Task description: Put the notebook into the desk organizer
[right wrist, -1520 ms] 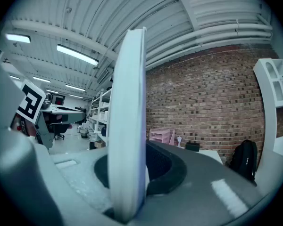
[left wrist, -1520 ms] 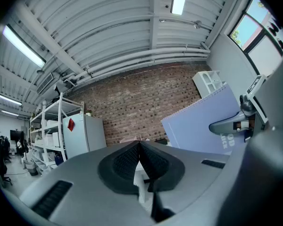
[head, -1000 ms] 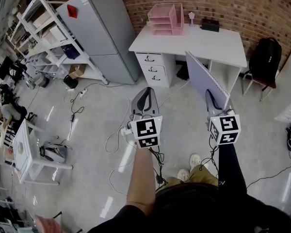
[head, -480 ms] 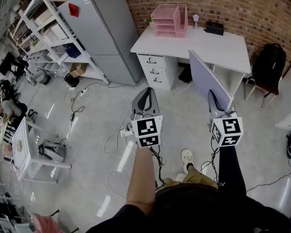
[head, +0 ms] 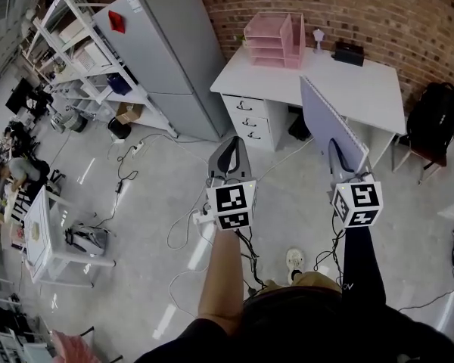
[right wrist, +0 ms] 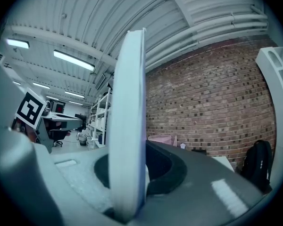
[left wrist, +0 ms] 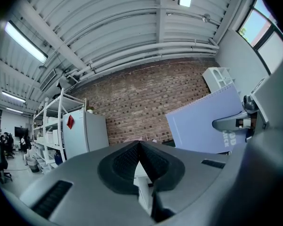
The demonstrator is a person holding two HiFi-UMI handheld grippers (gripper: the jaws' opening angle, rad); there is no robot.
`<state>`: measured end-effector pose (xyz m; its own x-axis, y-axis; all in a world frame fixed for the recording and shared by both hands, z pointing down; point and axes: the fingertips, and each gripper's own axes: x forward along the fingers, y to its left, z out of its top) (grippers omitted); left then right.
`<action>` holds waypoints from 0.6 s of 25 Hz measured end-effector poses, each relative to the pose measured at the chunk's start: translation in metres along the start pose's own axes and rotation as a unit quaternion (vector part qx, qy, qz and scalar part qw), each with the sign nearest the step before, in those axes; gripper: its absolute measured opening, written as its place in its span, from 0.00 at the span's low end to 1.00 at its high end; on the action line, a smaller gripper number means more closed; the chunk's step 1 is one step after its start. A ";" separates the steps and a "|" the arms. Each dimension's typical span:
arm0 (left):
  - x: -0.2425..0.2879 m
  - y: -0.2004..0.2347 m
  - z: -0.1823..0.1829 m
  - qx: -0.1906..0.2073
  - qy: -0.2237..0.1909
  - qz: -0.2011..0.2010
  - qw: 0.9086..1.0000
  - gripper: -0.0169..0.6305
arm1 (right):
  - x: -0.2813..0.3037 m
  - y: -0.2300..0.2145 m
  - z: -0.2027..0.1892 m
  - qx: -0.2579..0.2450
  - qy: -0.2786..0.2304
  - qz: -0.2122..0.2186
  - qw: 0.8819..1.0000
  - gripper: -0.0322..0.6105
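The notebook (head: 327, 121) is held upright on its lower edge by the right gripper (head: 337, 157), whose fingers are pressed shut on it. It stands well short of the counter (head: 363, 89), above the floor. The left gripper (head: 228, 153) is carried empty, its fingers closed against each other with nothing between them. The pink organizer (head: 276, 38) sits at 12 o'clock from the grippers, at the far side of the counter against the brick wall (head: 378, 6).

With only one edge clamped, the tall cover could swing or slip between the fingers. Its top corner could be knocked against the counter's front edge on approach. A long reach across the counter is judged necessary, and a skewed notebook could catch on an organizer wall and push the organizer back.

The layout of counter, organizer and both grippers is given only by the head view. The notebook's thin edge, squeezed between the fingers, is shown only in the right gripper view, with a backpack (right wrist: 257, 161) at 4 o'clock. The notebook's broad blue face is shown in the left gripper view at 3 o'clock, along with the touching tips of that gripper's own fingers.
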<state>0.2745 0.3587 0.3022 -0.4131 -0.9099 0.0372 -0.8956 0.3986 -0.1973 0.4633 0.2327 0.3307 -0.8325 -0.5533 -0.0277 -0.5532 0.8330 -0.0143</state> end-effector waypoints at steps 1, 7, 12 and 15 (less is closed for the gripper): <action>0.010 0.001 0.001 0.001 0.000 0.001 1.000 0.04 | 0.011 -0.005 0.000 0.000 -0.001 0.002 1.000 0.11; 0.061 0.008 0.003 -0.003 -0.007 0.004 1.000 0.04 | 0.066 -0.030 0.003 0.002 -0.008 0.017 1.000 0.11; 0.093 0.006 -0.005 -0.008 -0.004 0.010 1.000 0.04 | 0.097 -0.049 -0.004 0.005 -0.009 0.024 1.000 0.11; 0.105 0.004 -0.006 -0.010 -0.003 0.010 1.000 0.04 | 0.109 -0.057 -0.005 0.007 -0.010 0.025 1.000 0.11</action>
<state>0.2263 0.2654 0.3109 -0.4298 -0.9025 0.0277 -0.8903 0.4186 -0.1793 0.4042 0.1253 0.3331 -0.8586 -0.5104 -0.0479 -0.5097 0.8600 -0.0268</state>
